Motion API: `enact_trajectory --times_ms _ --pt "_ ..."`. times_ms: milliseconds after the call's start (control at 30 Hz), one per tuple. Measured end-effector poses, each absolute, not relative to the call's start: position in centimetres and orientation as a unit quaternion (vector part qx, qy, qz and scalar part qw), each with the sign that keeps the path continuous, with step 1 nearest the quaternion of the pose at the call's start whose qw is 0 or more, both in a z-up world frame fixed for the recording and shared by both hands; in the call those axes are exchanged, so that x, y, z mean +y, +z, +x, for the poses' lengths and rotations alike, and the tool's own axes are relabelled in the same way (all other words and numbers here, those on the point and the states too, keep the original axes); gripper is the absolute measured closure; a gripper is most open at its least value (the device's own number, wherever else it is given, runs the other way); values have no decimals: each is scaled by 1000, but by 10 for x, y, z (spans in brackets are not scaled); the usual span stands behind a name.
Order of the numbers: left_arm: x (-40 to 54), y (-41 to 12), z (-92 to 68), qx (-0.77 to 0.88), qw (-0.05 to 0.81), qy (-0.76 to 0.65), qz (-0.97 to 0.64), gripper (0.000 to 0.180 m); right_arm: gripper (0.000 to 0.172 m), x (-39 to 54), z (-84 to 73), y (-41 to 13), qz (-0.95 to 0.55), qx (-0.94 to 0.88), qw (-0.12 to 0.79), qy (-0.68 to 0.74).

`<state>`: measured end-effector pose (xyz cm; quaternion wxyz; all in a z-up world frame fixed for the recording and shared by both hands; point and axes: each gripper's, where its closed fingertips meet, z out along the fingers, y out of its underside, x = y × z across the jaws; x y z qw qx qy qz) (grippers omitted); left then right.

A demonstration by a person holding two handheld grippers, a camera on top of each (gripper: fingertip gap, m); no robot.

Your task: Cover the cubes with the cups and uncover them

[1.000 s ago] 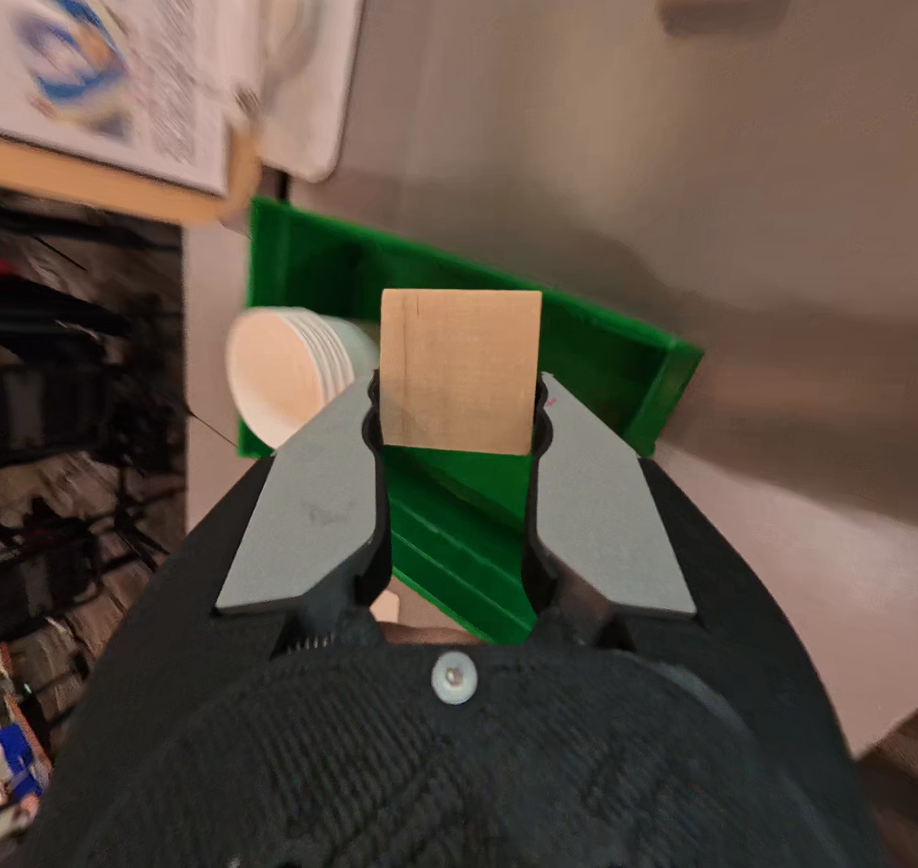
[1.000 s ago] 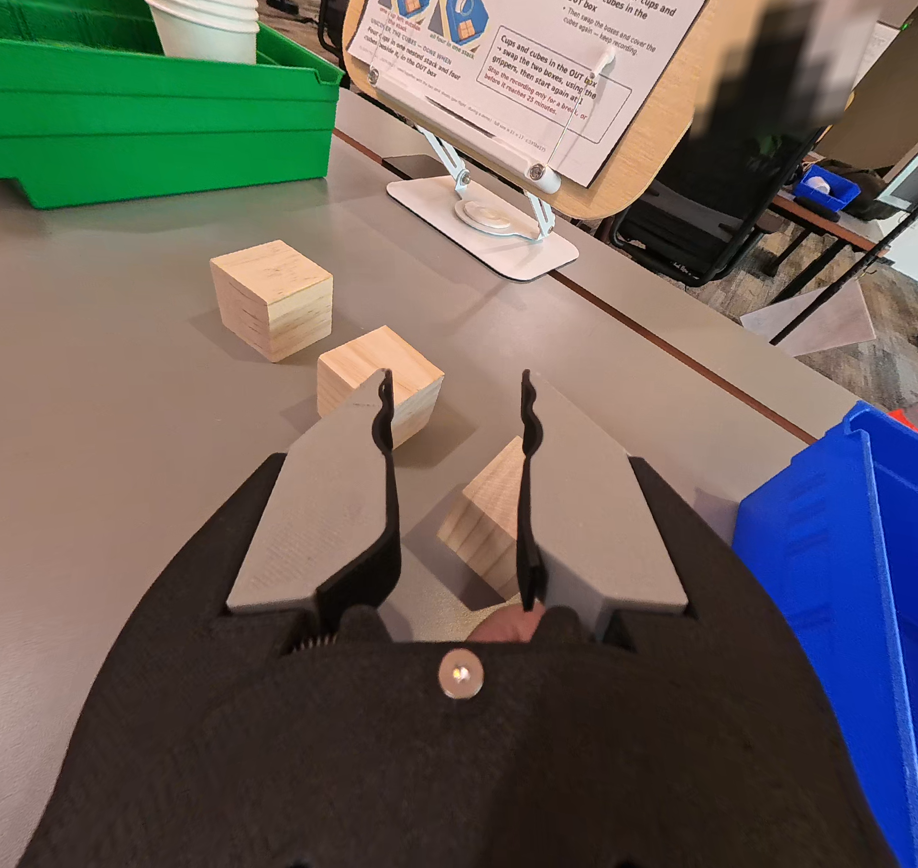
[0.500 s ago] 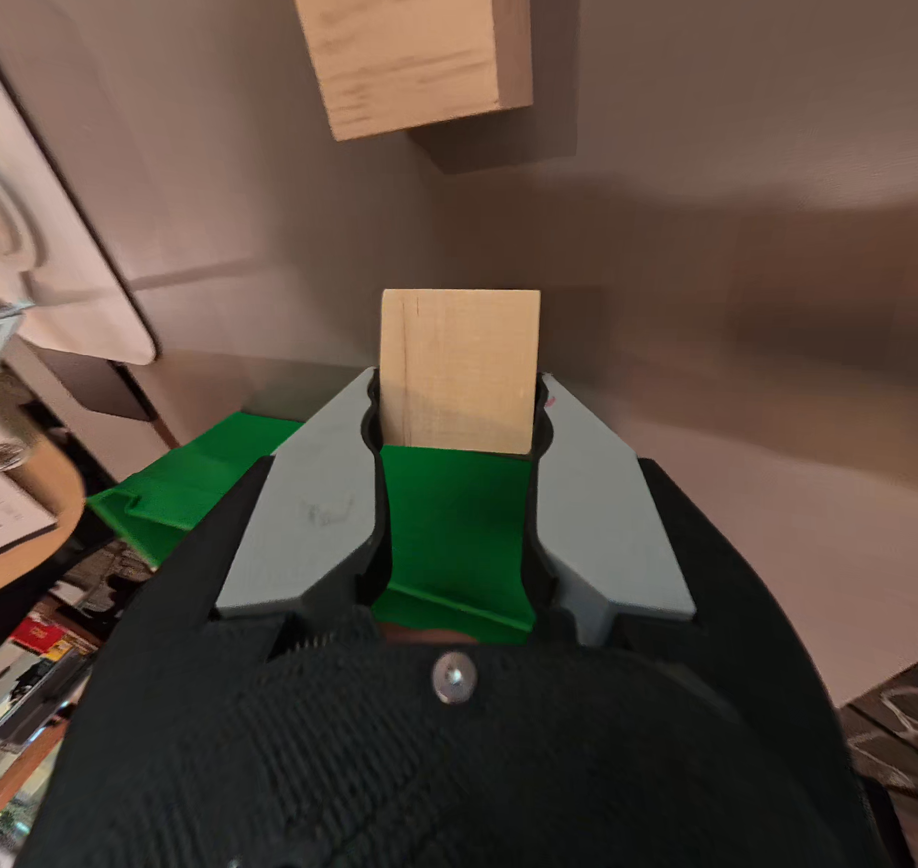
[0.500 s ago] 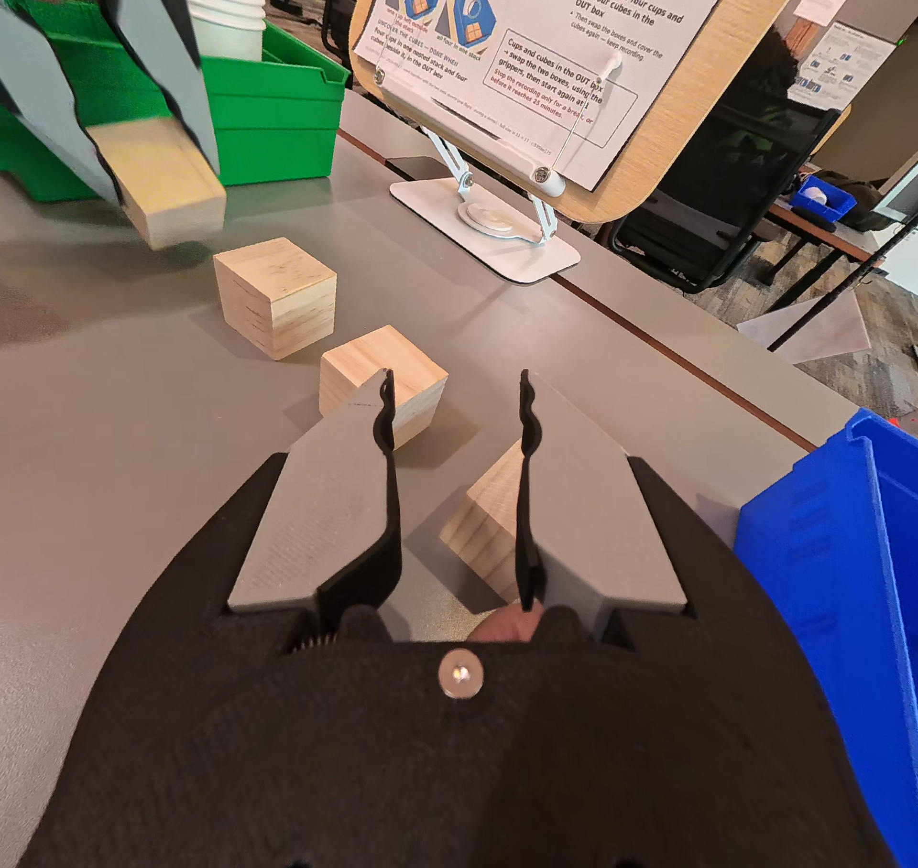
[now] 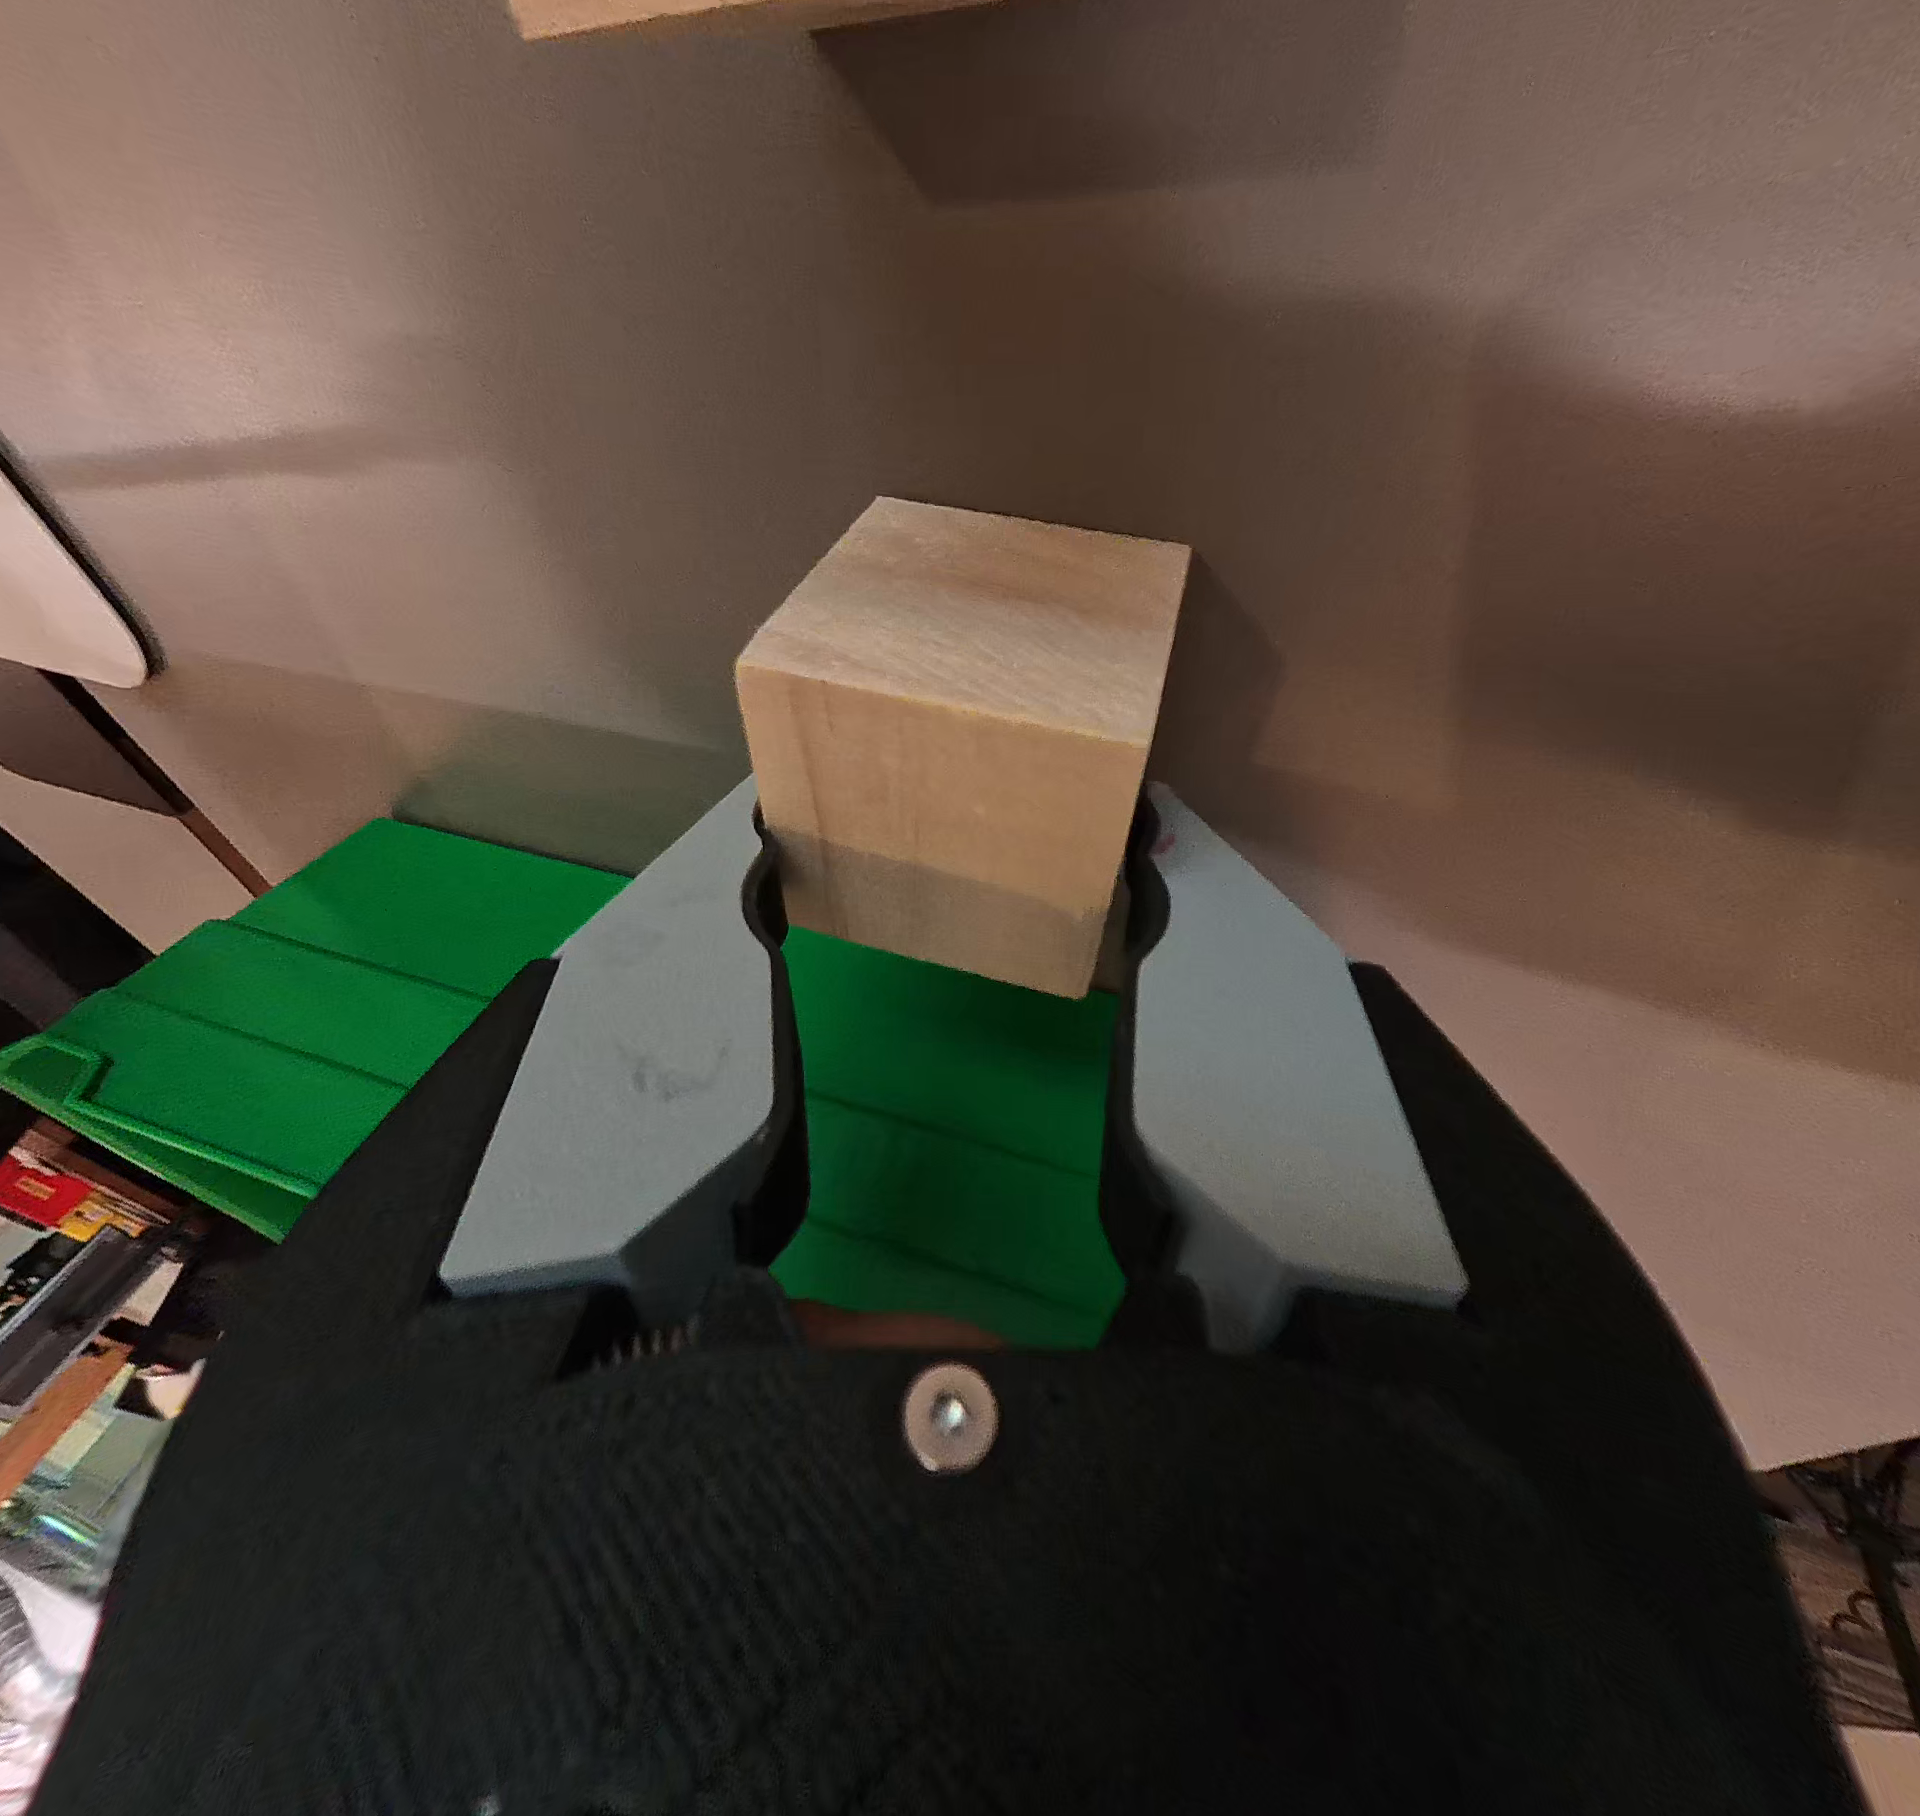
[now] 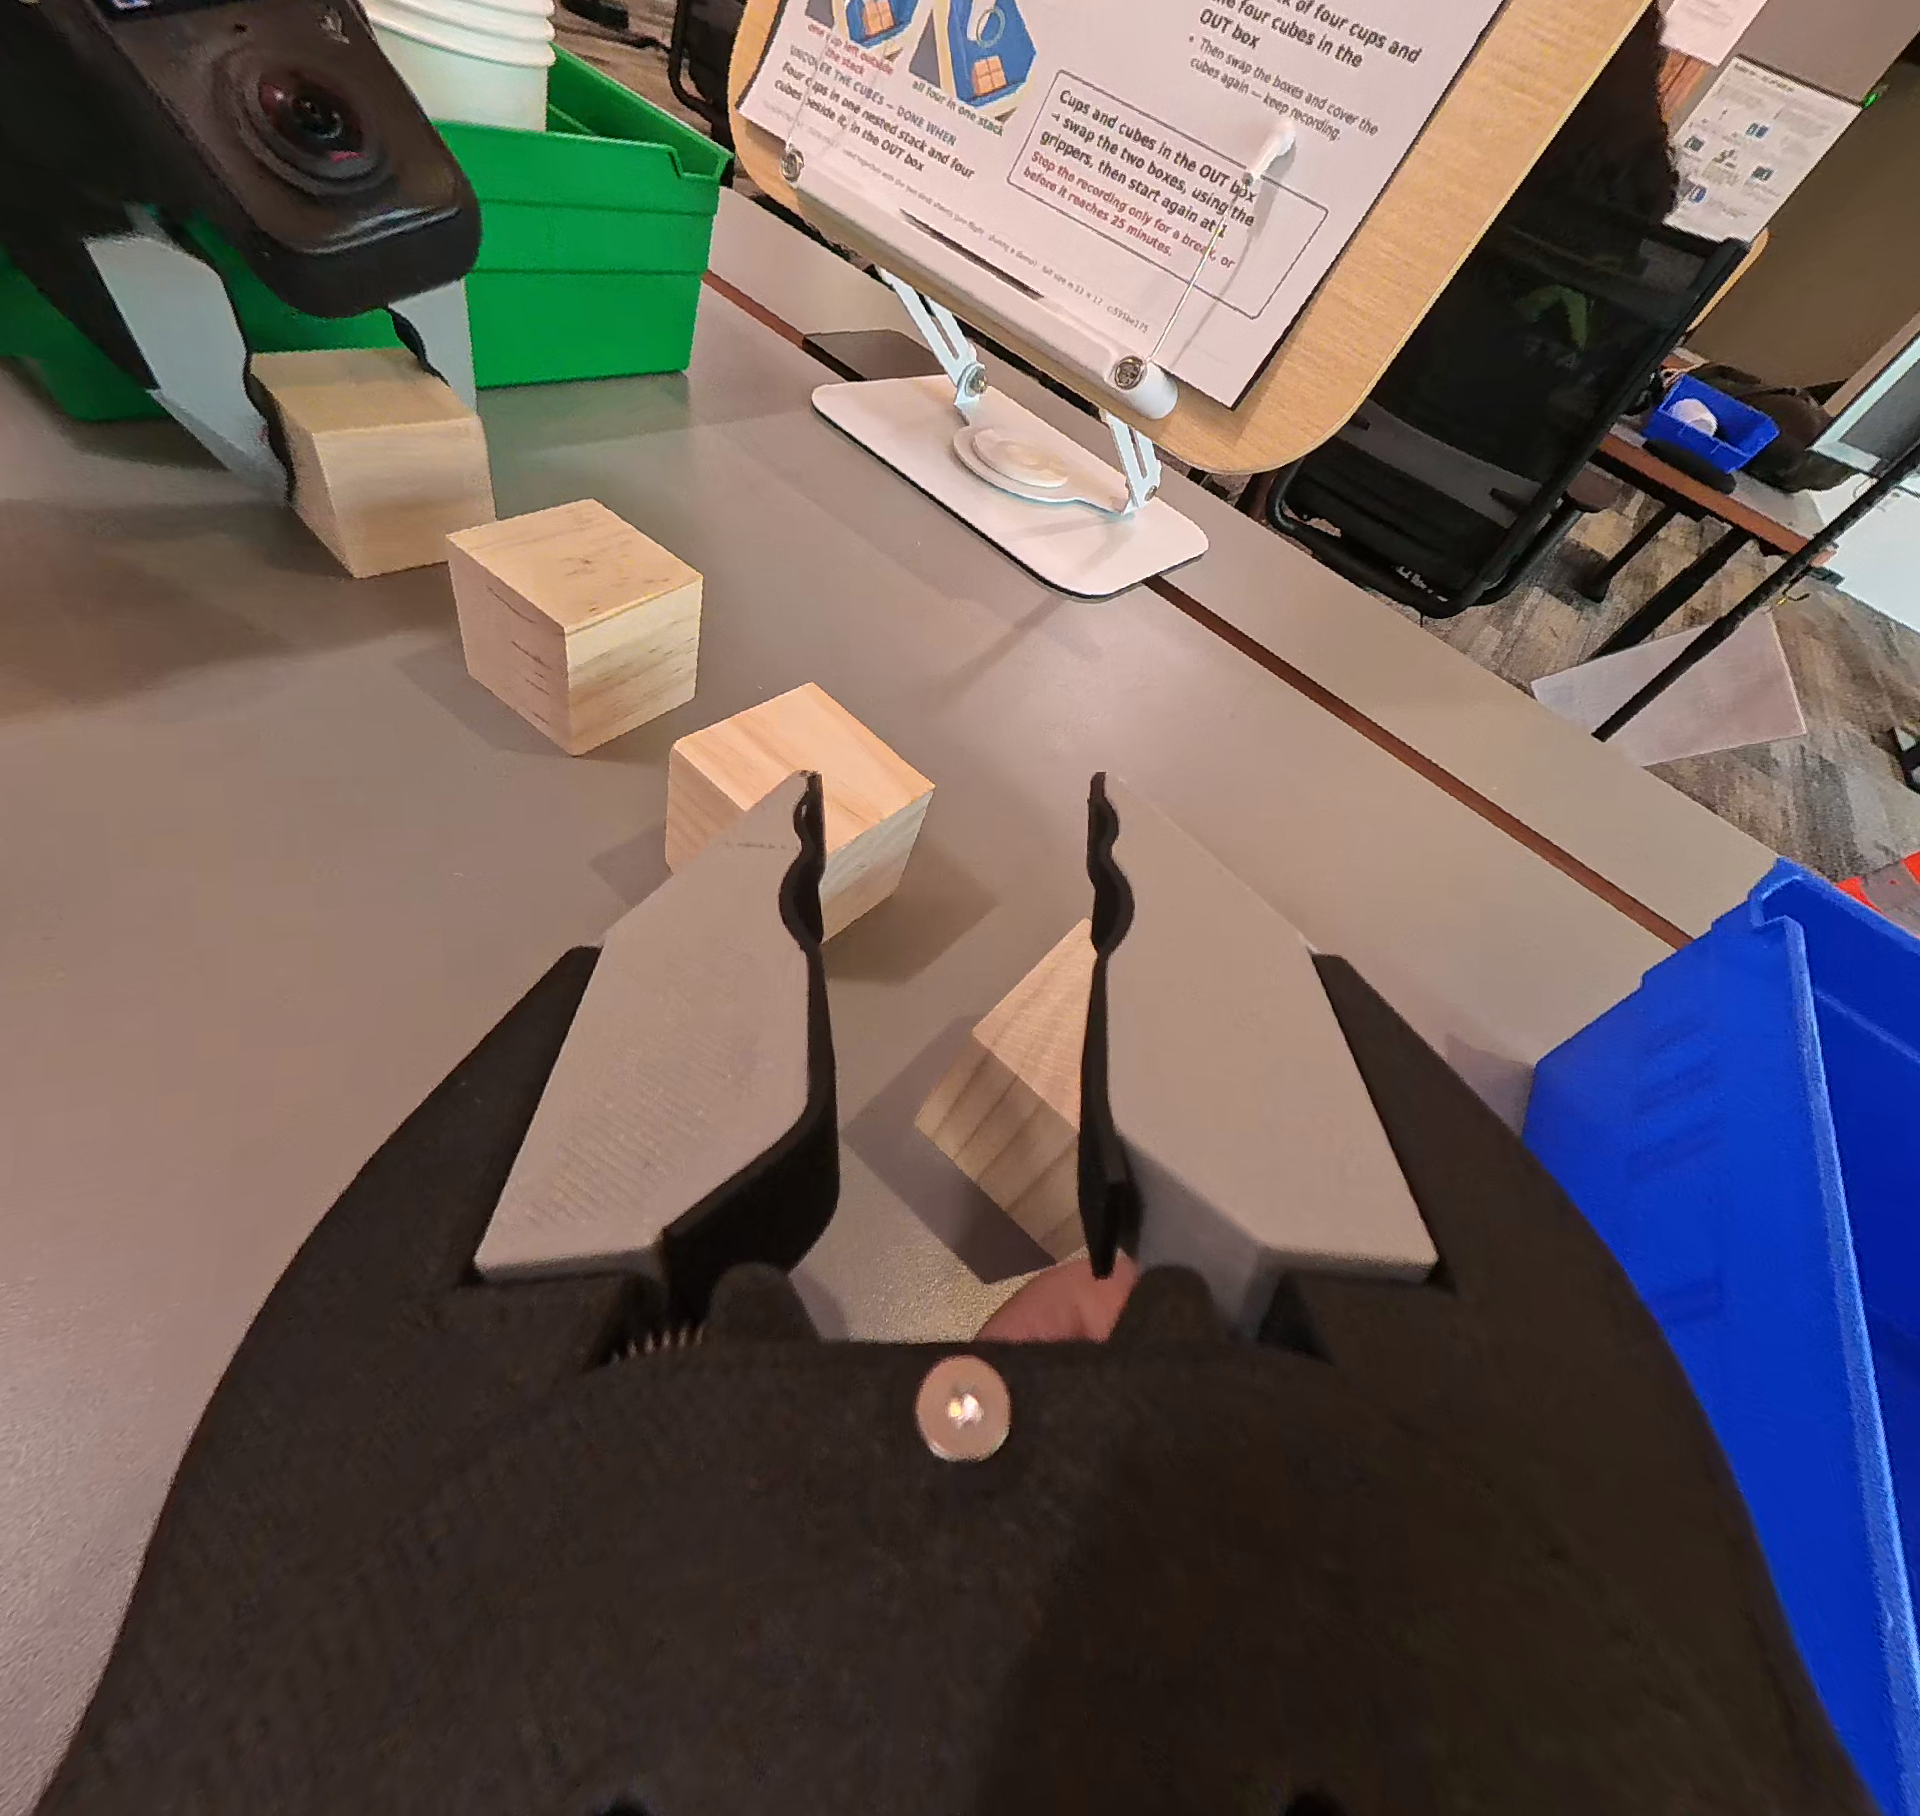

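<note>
- The left tool [image 5: 940,831] has its fingers apart around one wooden cube [image 5: 956,727]; a thin gap shows at the right-side pad, so the cube is not clamped
- This cube sits on the grey worktop [image 6: 260,883], just in front of the green bin [image 6: 582,239]
- The right tool [image 6: 951,810] is open with nothing between its fingers, and it is held above the worktop
- There are four cubes in a curved row: the one at the left tool, a second cube [image 6: 577,613] just beside it, a third cube [image 6: 800,810] partly behind the right tool's left finger, and a fourth cube [image 6: 1018,1091] partly under its right finger
- The cubes stand near each other but do not touch
- The white cups [image 6: 457,31] are nested in one stack of four, mouth up, inside the green bin
- There is one blue bin [image 6: 1714,1195] at the right edge of the worktop, close to the fourth cube
- One paper stand [image 6: 1039,509] is behind the row, near the far seam of the worktop
- The widest open surface is to the left of the row and in front of it; a narrower free strip lies between the row and the stand
</note>
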<state>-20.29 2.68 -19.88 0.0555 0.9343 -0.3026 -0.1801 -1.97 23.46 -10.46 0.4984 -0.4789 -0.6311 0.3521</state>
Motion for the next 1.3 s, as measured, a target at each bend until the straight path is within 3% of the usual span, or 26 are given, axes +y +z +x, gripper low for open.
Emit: enact_trajectory --times_ms 233,333,433,533,633,700,800,833,900,967,1133,1300 --pt "28 -194 -202 -296 44 -181 937 115 123 236 -19 -104 -481 -628 499 353" --pt "35 -176 -201 -269 2 -185 945 97 123 238 -19 -103 -483 -625 499 357" --pt "33 -154 -197 -258 -21 -189 947 94 122 240 -19 -104 -487 -623 497 357" --pt "51 -127 -176 -246 -107 -196 943 112 122 240 -20 -105 -488 -623 498 354" --pt "74 -111 -132 -247 -197 -192 929 116 121 240 -20 -105 -485 -625 501 350" --pt "92 -97 -77 -280 -297 -196 892 118 118 237 -20 -103 -476 -627 501 360" --pt "109 -84 27 -342 -468 -160 799 139 117 233 -19 -98 -466 -622 502 381" --pt "113 -86 43 -347 -494 -167 780 136 115 233 -19 -98 -468 -619 499 386" --pt "126 -96 53 -327 -526 -175 765 122 112 235 -20 -100 -475 -614 494 391" --pt "145 -97 35 -266 -564 -191 758 119 110 238 -22 -102 -481 -611 494 388" --pt "174 -93 -17 -123 -638 -182 738 135 109 245 -24 -106 -490 -605 508 369" --pt "170 -123 -19 -110 -614 -194 757 139 110 245 -27 -111 -494 -607 507 361"
